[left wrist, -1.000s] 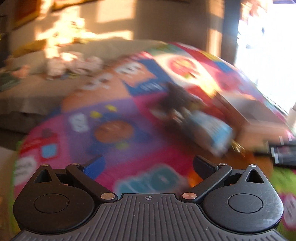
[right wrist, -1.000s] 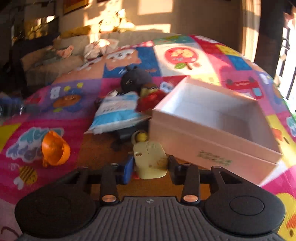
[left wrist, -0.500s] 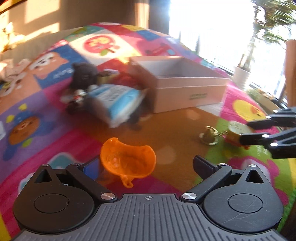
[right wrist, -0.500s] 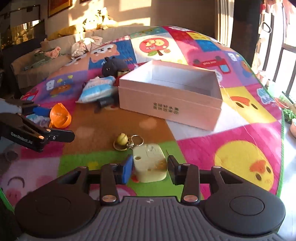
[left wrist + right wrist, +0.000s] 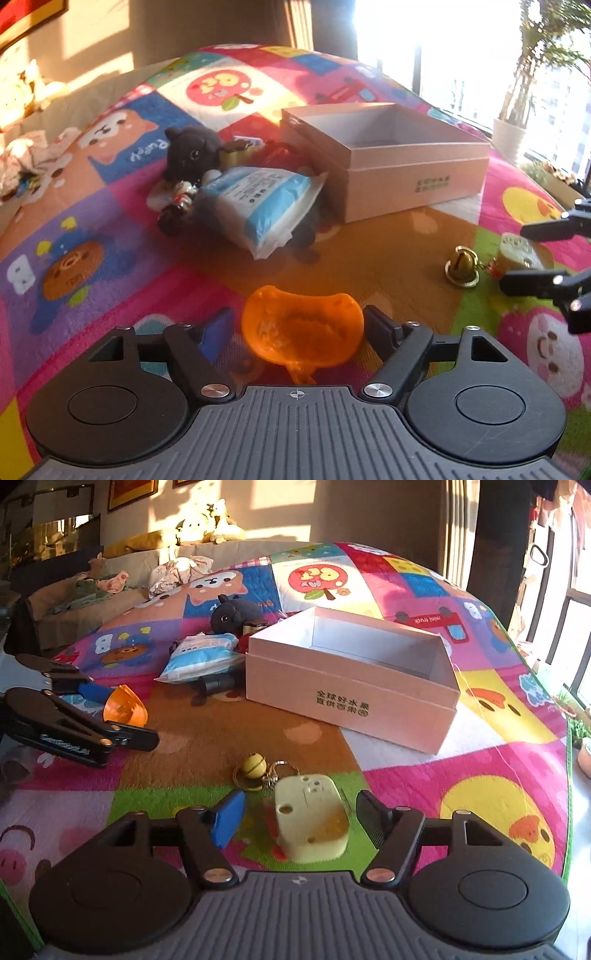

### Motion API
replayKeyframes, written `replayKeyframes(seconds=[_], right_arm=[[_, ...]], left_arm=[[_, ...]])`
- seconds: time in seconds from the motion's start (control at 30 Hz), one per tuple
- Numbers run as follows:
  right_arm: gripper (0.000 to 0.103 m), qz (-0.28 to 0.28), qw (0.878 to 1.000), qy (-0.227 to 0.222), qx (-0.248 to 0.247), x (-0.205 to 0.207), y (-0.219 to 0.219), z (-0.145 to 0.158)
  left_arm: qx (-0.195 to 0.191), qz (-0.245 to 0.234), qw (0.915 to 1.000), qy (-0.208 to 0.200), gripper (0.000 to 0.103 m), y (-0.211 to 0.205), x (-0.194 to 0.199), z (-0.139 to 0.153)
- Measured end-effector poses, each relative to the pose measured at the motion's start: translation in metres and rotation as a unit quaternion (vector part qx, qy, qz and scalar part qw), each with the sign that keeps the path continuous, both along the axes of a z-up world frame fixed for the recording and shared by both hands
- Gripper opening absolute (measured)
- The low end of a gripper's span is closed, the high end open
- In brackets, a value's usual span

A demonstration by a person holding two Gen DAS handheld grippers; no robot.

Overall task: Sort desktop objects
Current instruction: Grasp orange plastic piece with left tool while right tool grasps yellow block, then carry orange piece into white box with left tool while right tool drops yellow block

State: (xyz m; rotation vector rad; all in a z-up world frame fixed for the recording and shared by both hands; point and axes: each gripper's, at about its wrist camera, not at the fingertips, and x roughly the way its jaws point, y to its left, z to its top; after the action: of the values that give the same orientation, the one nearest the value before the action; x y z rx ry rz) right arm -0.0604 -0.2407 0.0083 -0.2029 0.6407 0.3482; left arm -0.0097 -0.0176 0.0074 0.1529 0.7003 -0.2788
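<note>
Sorting stock, step in hand: pickup. Your left gripper has just been closing its jaws around the orange scoop on the play mat; the far jaw looks touching, the blue one still apart, no firm pinch yet. Your right gripper has just been spreading its jaws; the yellow keychain block lies loose between them. Pink box stands empty beyond. Next call, likely: finish the squeeze, then lift toward the box.
</note>
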Motion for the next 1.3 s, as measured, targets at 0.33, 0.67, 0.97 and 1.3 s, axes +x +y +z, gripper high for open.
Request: replayKeyframes(seconds=[0.33, 0.67, 0.97, 1.3], right_arm=[[0.044, 0.01, 1.0, 0.003, -0.015, -0.002, -0.001, 0.008], [0.044, -0.007, 0.989, -0.122, 0.079, 0.001, -0.049, 0.129], [0.044, -0.069, 0.988, -0.112, 0.077, 0.126, -0.047, 0.123], [0.05, -0.095, 0.987, -0.119, 0.056, 0.138, -0.046, 0.08]], left_arm=[[0.013, -0.019, 0.9995, -0.021, 0.066, -0.007, -0.025, 0.017], [-0.004, -0.095, 0.9831, -0.156, 0.066, -0.066, 0.013, 0.089], [0.004, -0.095, 0.984, -0.15, 0.082, -0.123, 0.118, 0.071], [0.037, -0.025, 0.9885, -0.144, 0.096, -0.043, 0.043, 0.055]])
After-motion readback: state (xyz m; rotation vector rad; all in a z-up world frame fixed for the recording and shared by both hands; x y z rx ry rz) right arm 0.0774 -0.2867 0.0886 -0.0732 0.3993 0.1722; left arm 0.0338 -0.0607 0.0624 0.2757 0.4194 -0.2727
